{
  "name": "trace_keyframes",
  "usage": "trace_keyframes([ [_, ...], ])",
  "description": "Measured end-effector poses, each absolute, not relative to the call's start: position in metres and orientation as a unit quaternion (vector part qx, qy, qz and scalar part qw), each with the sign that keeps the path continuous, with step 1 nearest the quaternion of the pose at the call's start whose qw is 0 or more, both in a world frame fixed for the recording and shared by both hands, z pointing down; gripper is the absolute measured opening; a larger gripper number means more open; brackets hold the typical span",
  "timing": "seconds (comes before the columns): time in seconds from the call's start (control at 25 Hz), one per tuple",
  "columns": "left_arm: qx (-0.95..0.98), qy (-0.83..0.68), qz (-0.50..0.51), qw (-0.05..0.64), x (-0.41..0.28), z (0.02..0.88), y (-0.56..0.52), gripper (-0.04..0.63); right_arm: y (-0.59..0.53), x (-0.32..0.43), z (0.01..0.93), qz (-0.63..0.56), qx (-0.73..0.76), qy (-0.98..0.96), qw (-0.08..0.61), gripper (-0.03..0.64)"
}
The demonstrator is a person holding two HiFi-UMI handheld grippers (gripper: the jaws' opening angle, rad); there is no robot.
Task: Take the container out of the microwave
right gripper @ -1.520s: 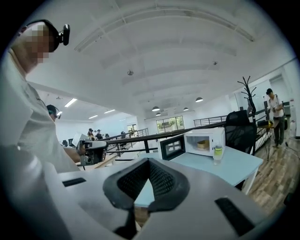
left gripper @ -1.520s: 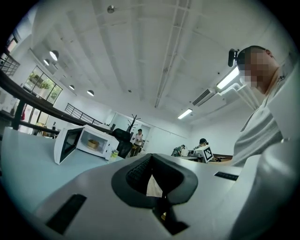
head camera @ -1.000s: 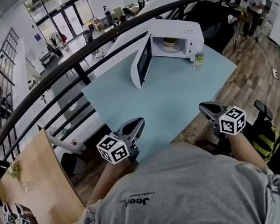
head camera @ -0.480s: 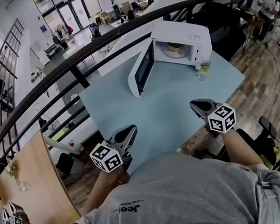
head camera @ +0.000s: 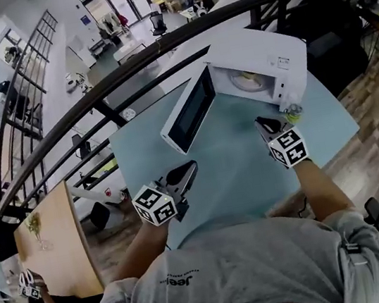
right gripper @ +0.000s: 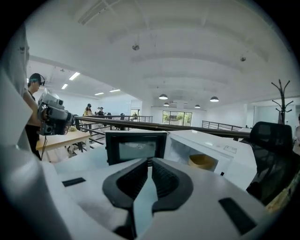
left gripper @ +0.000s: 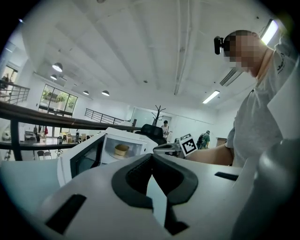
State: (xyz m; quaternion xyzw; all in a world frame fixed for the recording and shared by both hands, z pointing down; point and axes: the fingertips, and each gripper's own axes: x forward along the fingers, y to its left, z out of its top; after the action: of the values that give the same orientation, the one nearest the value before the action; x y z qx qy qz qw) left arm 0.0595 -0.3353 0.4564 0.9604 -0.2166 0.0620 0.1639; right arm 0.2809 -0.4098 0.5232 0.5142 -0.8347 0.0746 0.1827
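Well, at the far left of the head view a pale wooden table (head camera: 52,240) stands well apart from your work. Next comes your left hand-held gripper (head camera: 188,168), held over the near left edge of the light blue desk (head camera: 238,168). Its own view shows the jaws closed tip to tip with nothing between them; only the desk surface shows through the slit lower down. It touches nothing and points toward the microwave.

Farther right, the white microwave door with the dark window (head camera: 185,112) stands swung wide open to the left, its lower edge over the desk. The white box-shaped microwave (head camera: 267,53) sits at the far side of the desk with its cavity facing you. Inside, the round tan container (head camera: 250,80) rests on a pale plate around the middle of the cavity, untouched. You can see it in both gripper views as well, small from the left and larger from the right.

Your right hand-held gripper (head camera: 261,123) hovers above the desk just in front of the microwave, its tip aimed at the opening. Its jaws are pressed together too, and it carries nothing. It is near the cavity but not inside it, and clear of the container. Just beside it on the right, a small clear bottle with greenish contents (head camera: 293,110) stands on the desk at the microwave's front right corner.
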Motion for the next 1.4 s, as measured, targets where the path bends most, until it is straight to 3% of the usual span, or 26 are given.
trace_keyframes([
  [0.32, 0.959, -0.212, 0.095, 0.165, 0.138, 0.485, -0.398, 0.009, -0.502, 0.314, 0.583, 0.082, 0.52, -0.82, 0.227, 0.089],
  [0.56, 0.955, -0.206, 0.106, 0.183, 0.169, 0.517, -0.438, 0.009, -0.56, 0.332, 0.618, 0.081, 0.551, -0.788, 0.261, 0.103],
  [1.04, 0.947, -0.203, 0.13, 0.21, 0.193, 0.576, -0.499, 0.009, -0.662, 0.352, 0.666, 0.033, 0.588, -0.727, 0.353, 0.109],
  [1.4, 0.947, -0.186, 0.127, 0.228, 0.214, 0.607, -0.522, 0.009, -0.714, 0.368, 0.687, 0.012, 0.618, -0.689, 0.378, 0.183],
])
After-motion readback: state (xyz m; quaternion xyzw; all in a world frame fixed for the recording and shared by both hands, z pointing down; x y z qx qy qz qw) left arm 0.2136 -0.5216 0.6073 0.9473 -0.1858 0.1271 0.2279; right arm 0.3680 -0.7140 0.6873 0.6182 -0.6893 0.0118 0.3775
